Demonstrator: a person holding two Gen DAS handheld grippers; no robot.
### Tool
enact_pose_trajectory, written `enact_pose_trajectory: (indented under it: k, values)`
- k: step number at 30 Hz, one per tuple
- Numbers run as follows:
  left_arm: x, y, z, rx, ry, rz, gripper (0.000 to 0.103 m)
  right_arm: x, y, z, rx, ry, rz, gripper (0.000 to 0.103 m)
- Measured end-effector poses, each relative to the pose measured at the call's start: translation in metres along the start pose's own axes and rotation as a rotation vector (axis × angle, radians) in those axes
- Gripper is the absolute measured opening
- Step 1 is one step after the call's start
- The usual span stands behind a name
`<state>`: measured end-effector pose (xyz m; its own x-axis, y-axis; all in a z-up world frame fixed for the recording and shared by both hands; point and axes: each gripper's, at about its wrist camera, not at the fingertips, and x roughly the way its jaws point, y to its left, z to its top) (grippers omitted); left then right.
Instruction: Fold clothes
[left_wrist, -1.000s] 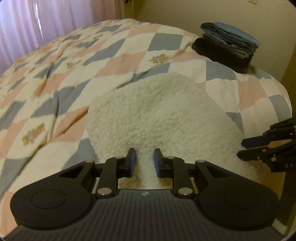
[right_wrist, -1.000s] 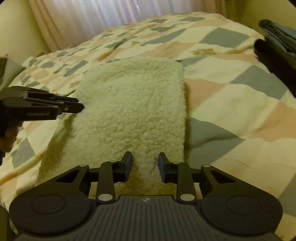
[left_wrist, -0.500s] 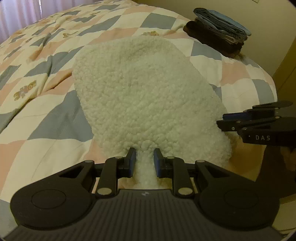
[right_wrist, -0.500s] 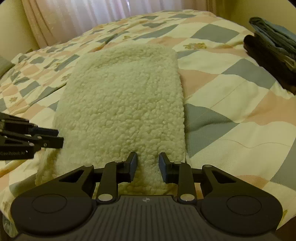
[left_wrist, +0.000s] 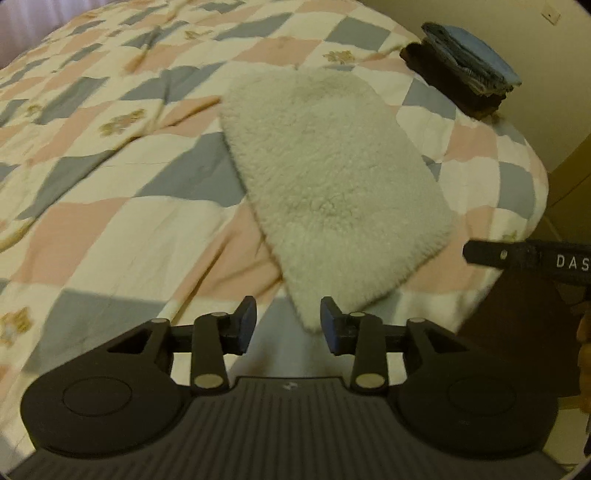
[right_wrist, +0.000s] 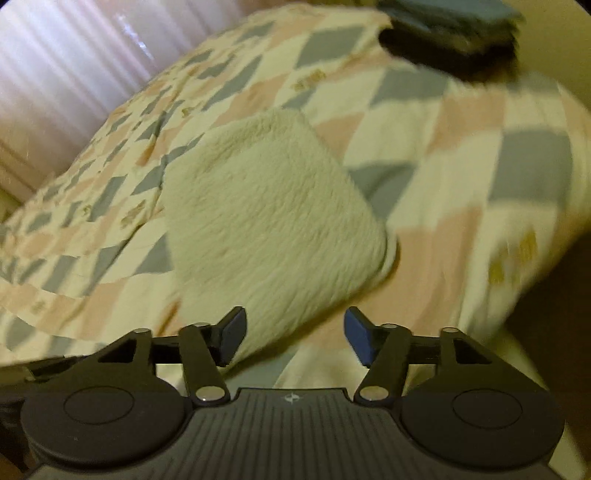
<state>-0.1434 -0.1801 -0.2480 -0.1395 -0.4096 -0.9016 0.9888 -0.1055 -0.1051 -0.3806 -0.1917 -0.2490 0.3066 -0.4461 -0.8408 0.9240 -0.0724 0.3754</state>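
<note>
Both claws have let go & pulled back: left claw (left_wrist: 288, 319), right claw (right_wrist: 295, 334) wide, empty; fleece (left_wrist: 332, 184) lies folded on bed (left_wrist: 110, 221), ready for far-right stack (left_wrist: 465, 74).

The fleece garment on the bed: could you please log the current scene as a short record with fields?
garment: cream fleece piece, folded into a long panel, lying flat
surface: checked quilt on the bed
left claw: open, near the fleece's near corner, holding nothing
right claw: open, at the fleece's near edge, holding nothing
finished pile: folded dark and blue clothes at the far corner
image quality: right wrist view is motion-blurred
</note>
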Motion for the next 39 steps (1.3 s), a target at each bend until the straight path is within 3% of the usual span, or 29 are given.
enact_pose_trajectory:
  k: [2, 9, 15, 26, 32, 35, 39]
  values:
    - [-0.029, 0.000, -0.006, 0.002, -0.018, 0.021, 0.041, -0.020, 0.007, -0.005, 0.035, 0.017, 0.011, 0.070]
    - [-0.123, -0.005, -0.025, 0.006, -0.120, 0.078, 0.053, -0.099, 0.042, -0.012, -0.047, -0.076, 0.020, 0.085]
    - [-0.175, -0.016, -0.043, 0.012, -0.195, 0.103, 0.063, -0.145, 0.056, -0.033, -0.094, -0.131, 0.051, 0.089]
    - [-0.206, -0.039, -0.068, 0.060, -0.220, 0.110, 0.064, -0.185, 0.052, -0.074, -0.063, -0.157, 0.035, 0.094]
    - [-0.217, -0.038, -0.072, 0.055, -0.213, 0.116, 0.064, -0.193, 0.057, -0.080, -0.057, -0.150, 0.020, 0.096]
    - [-0.223, -0.035, -0.072, 0.051, -0.218, 0.122, 0.071, -0.197, 0.063, -0.080, -0.068, -0.148, 0.014, 0.098]
    - [-0.229, -0.033, -0.070, 0.047, -0.232, 0.126, 0.072, -0.198, 0.072, -0.078, -0.099, -0.146, -0.004, 0.099]
